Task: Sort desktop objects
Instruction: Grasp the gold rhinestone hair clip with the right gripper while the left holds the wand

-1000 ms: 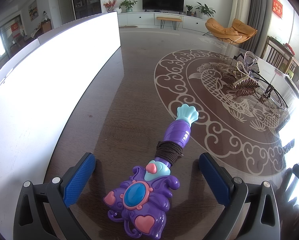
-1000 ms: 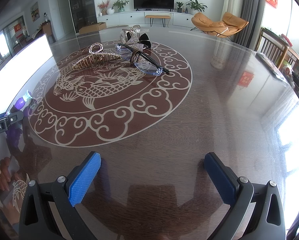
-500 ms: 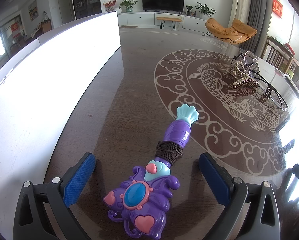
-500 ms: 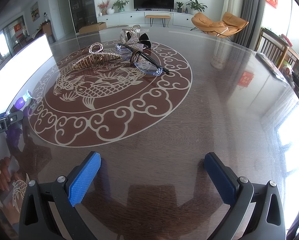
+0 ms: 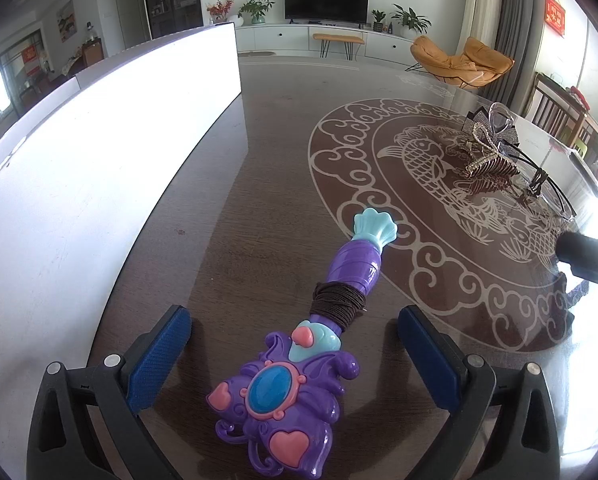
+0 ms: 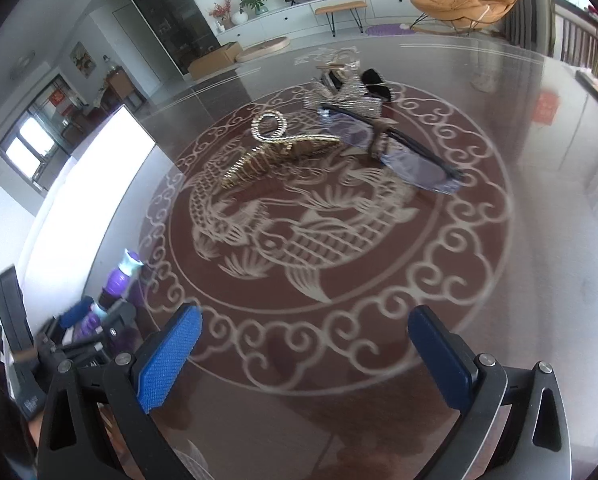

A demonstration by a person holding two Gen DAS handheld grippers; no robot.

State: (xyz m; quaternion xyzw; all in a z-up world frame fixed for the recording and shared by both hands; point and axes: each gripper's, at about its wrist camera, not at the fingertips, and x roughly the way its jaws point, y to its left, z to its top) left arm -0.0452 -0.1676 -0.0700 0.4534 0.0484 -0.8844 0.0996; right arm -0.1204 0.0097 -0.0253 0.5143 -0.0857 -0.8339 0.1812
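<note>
toy wand: we see a purple toy wand [image 5: 295, 344] lying flat on the table, its butterfly-shaped head near us and its teal tip pointing far and a little right; in the right wrist view it shows at the far left [image 6: 119, 280].
cord: a dark brown cord [image 5: 339, 304] is wound around the wand's handle, between the head and the purple grip.
left gripper: our left gripper [image 5: 295, 340] has its jaws spread wide, one blue pad on each side of the wand's head, neither touching it.
right gripper: our right gripper [image 6: 305, 348] is spread wide too, with nothing between its pads, above the near rim of the fish pattern.
hair claw: a gold hair claw [image 6: 275, 152] lies on the pattern, far from the right gripper.
glasses: dark-framed glasses [image 6: 387, 144] lie just right of the claw; we cannot tell whether they touch.
bow clip: a sparkly bow clip [image 6: 347, 98] sits just beyond the glasses.
table: a dark glossy table [image 5: 259, 200] with a round fish pattern on its right part.
white box: a white box [image 5: 99, 152] stands along the table's left side, near the wand but apart from it.
</note>
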